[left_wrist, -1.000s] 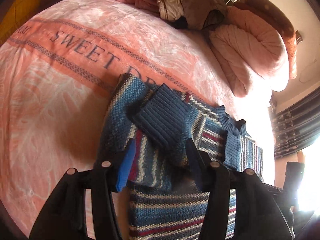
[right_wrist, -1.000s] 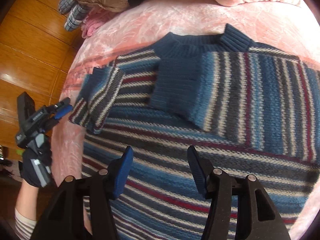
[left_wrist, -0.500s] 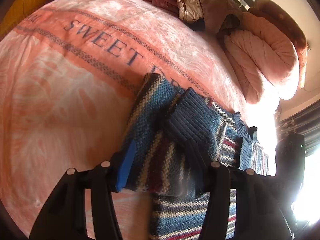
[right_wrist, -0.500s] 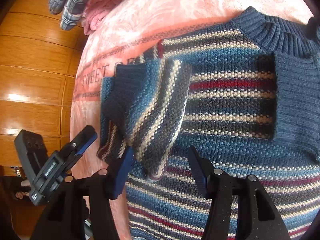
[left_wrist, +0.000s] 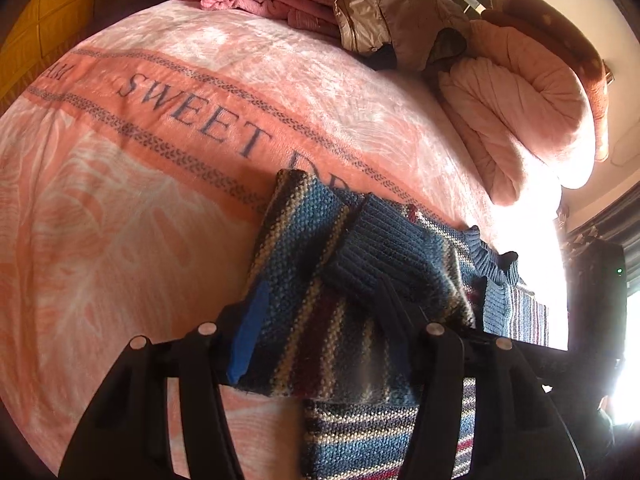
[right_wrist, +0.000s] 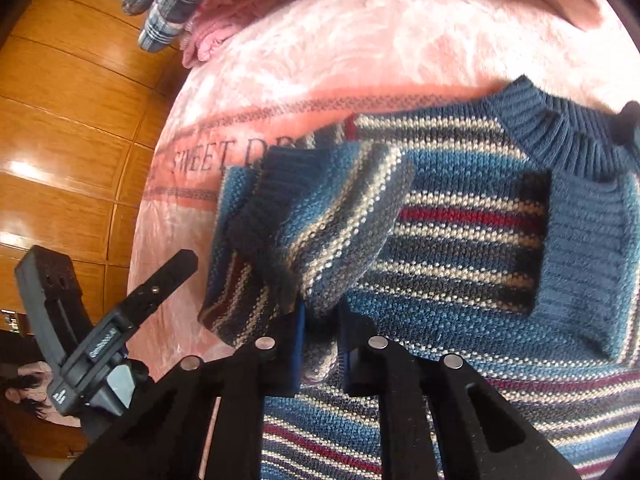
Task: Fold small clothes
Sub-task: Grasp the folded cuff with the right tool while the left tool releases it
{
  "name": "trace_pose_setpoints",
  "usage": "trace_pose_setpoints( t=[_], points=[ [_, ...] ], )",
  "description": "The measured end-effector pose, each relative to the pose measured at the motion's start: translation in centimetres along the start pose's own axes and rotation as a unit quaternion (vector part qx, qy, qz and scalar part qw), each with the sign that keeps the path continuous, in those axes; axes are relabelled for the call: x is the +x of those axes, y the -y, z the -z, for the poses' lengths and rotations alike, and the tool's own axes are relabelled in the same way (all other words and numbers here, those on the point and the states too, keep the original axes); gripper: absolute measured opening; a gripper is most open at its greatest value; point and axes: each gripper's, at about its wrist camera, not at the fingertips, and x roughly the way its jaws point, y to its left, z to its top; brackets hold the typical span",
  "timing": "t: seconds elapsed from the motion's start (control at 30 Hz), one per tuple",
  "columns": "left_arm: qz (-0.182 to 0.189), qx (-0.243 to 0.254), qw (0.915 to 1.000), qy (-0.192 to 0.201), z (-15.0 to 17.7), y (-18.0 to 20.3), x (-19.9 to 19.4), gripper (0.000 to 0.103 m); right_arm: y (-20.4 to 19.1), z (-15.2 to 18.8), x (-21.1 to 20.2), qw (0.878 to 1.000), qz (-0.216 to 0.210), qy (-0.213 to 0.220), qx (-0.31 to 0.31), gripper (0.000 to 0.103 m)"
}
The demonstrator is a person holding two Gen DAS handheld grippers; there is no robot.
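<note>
Gripping the sweater (right_wrist: 460, 248) sleeve (right_wrist: 320, 220), right jaws closed; left jaws open, unlike theirs.

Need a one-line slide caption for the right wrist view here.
Right gripper pinches a folded sleeve of the striped sweater on a pink bedspread.

bare pink blanket (left_wrist: 120, 208) lies open left of the sweater (left_wrist: 352, 280); piled clothes (left_wrist: 320, 4) and a pillow (left_wrist: 520, 112) block the far edge.
</note>
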Motion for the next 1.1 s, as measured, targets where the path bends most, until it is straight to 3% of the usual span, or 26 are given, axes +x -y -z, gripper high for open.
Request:
trace_pose_setpoints(
  t=[0.27,0.5,0.57,0.63,0.73,0.8,0.97,1.1],
  points=[
    [0.0,0.021,0.9998,-0.008,0.5,1.4,0.7,0.055,1.8,-0.5,-5.4,0.998,0.043,0.037,-0.036,0.013],
    [-0.026,0.054,0.9975,-0.037,1.7,3.0,2.9,0.055,7.2,-0.4,-4.5,0.995,0.093,0.03,-0.016,0.014],
    [-0.033,0.056,0.9968,-0.047,1.9,3.0,3.5,0.055,8.0,-0.3,-3.7,0.995,0.1,0.023,-0.008,0.017],
    [-0.047,0.054,0.9957,-0.059,2.1,2.8,4.1,0.056,8.3,-0.3,-3.5,0.993,0.119,0.019,-0.006,0.032],
    [-0.051,0.044,0.9965,-0.049,2.0,2.4,3.8,0.056,7.1,-0.3,-5.1,0.985,0.158,0.055,-0.029,0.036],
    [-0.049,0.037,0.9977,-0.03,1.6,2.2,3.0,0.055,5.2,-0.4,-6.3,0.982,0.159,0.08,-0.062,0.042],
    [-0.062,0.039,0.997,-0.023,1.0,3.0,2.8,0.056,-0.5,-0.8,-3.2,0.978,0.141,0.025,-0.154,0.048],
    [-0.08,0.033,0.9953,-0.042,1.2,2.6,4.1,0.056,-2.3,-1.3,0.8,0.975,0.153,0.004,-0.161,0.049]
  ],
)
